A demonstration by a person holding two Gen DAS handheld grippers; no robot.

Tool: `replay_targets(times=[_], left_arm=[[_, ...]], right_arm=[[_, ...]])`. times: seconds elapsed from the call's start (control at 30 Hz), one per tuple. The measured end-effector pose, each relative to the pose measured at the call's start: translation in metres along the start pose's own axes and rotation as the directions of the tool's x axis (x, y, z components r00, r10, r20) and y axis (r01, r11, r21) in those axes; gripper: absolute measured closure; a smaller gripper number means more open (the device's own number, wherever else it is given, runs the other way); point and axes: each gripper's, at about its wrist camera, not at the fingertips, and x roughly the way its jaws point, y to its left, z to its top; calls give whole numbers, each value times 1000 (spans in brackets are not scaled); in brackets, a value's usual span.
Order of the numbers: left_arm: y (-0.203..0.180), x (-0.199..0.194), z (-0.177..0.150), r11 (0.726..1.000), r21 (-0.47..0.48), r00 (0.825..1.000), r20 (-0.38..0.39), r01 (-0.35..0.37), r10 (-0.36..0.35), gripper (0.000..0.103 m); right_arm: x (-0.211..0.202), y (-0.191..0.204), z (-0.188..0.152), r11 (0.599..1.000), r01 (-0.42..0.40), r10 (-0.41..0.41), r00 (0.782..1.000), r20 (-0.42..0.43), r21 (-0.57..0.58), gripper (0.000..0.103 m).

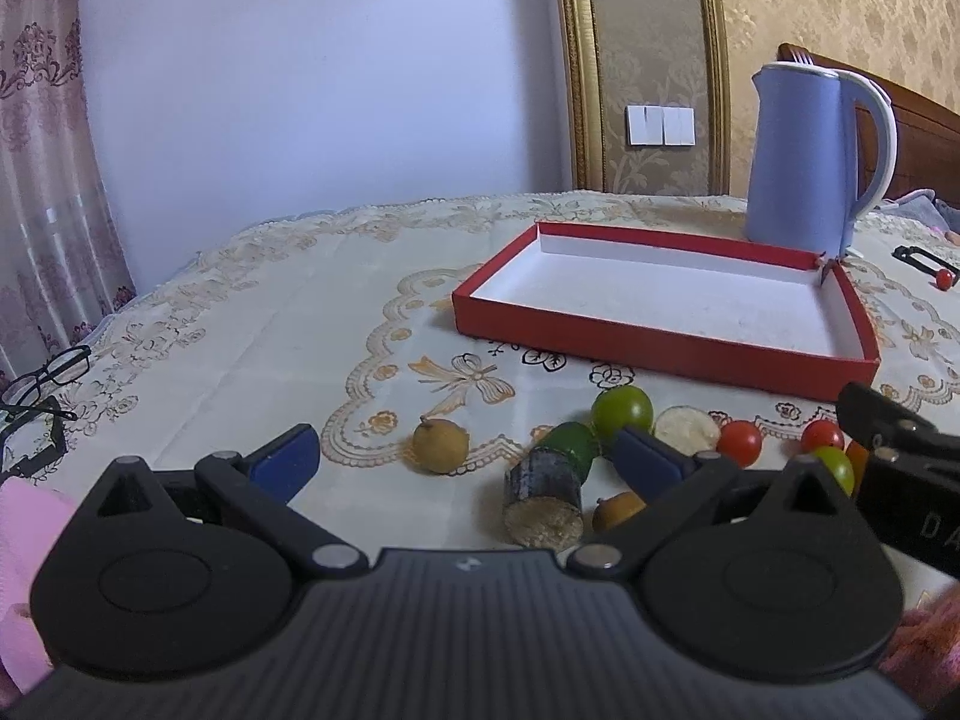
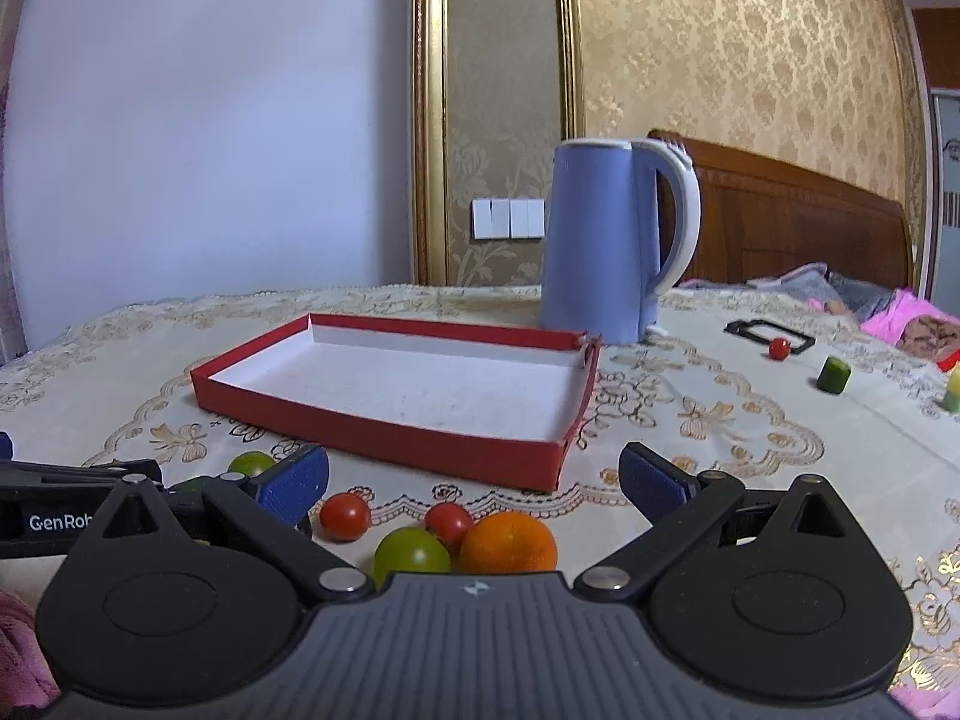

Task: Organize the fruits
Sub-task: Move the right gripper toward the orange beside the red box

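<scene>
A shallow red tray (image 1: 660, 354) with a white inside stands empty on the tablecloth; it also shows in the right wrist view (image 2: 384, 432). My left gripper (image 1: 465, 456) is open and empty above a brown longan (image 1: 440, 445), a cut sugarcane piece (image 1: 543, 501) and a cucumber piece (image 1: 570, 443). A green tomato (image 1: 622, 411) and red tomatoes (image 1: 739, 441) lie beyond. My right gripper (image 2: 474, 480) is open and empty over a small orange (image 2: 508, 542), a green tomato (image 2: 411, 552) and two red tomatoes (image 2: 344, 516).
A blue kettle (image 2: 600, 246) stands behind the tray. Far right lie a red tomato (image 2: 779, 348) on a black frame, and a cucumber piece (image 2: 834, 374). Glasses (image 1: 48, 375) lie at the table's left edge. A bed stands behind.
</scene>
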Motion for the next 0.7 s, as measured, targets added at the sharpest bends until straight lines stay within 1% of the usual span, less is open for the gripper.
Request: replay_targets(times=[0.23,0.47,0.7], left_arm=[[2,3,-1,1000,-5,1000,-9,5,-5,0],[1,3,-1,1000,-1,1000,-4,7,-7,0],[0,5,-2,1000,1,1000,-12,5,-5,0]], right_arm=[[4,-2,-2,999,-34,34,999,-39,16,0],[8,-1,-4,999,-35,36,997,-63,18,0],[9,-2,-3,999,-32,34,997,-67,21,0]])
